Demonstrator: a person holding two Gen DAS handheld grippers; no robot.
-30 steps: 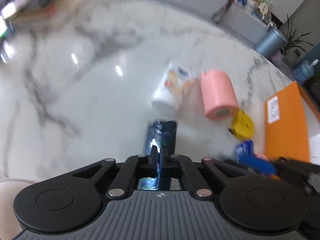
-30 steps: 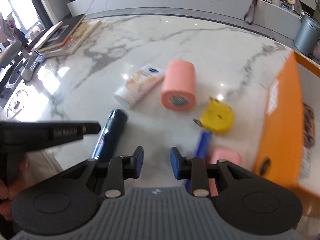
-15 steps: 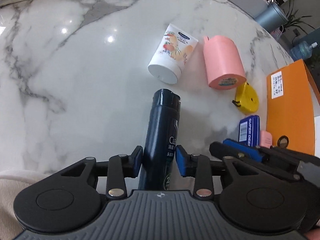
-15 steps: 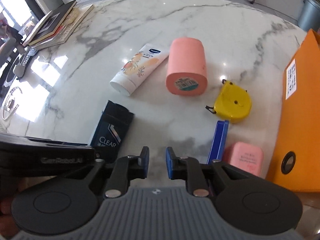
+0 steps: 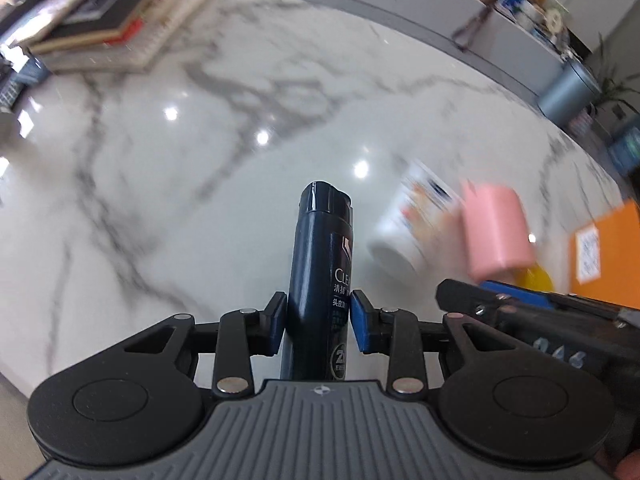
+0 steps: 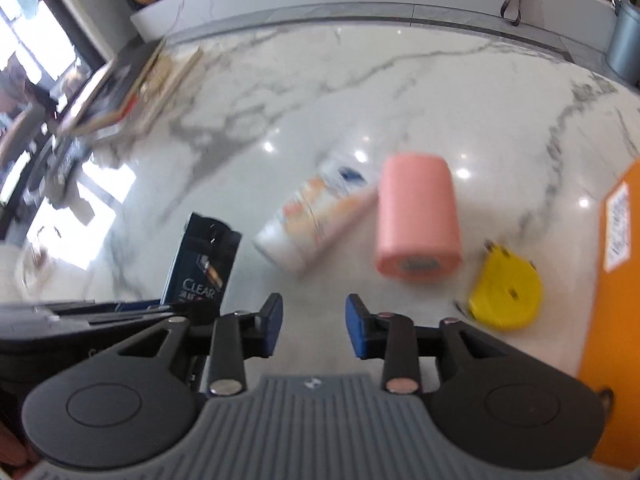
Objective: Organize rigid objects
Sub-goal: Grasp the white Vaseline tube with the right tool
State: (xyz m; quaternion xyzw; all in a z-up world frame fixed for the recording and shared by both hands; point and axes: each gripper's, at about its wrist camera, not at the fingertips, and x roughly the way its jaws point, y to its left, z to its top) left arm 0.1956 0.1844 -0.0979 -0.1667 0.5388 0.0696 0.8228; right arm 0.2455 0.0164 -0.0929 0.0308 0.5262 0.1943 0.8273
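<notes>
My left gripper is shut on a dark blue Clear shampoo bottle and holds it above the marble table, cap pointing away. The same bottle shows at the left of the right wrist view. My right gripper is open and empty above the table. Ahead of it lie a white tube, a pink cylinder and a yellow tape measure. The tube and pink cylinder also show, blurred, at the right of the left wrist view.
An orange box stands along the right edge. A stack of books lies at the far left of the table. A grey bin stands beyond the table at the far right.
My left gripper has closed on the shampoo bottle and lifted it off the table. My right gripper has opened wider. Both views have tilted up.
</notes>
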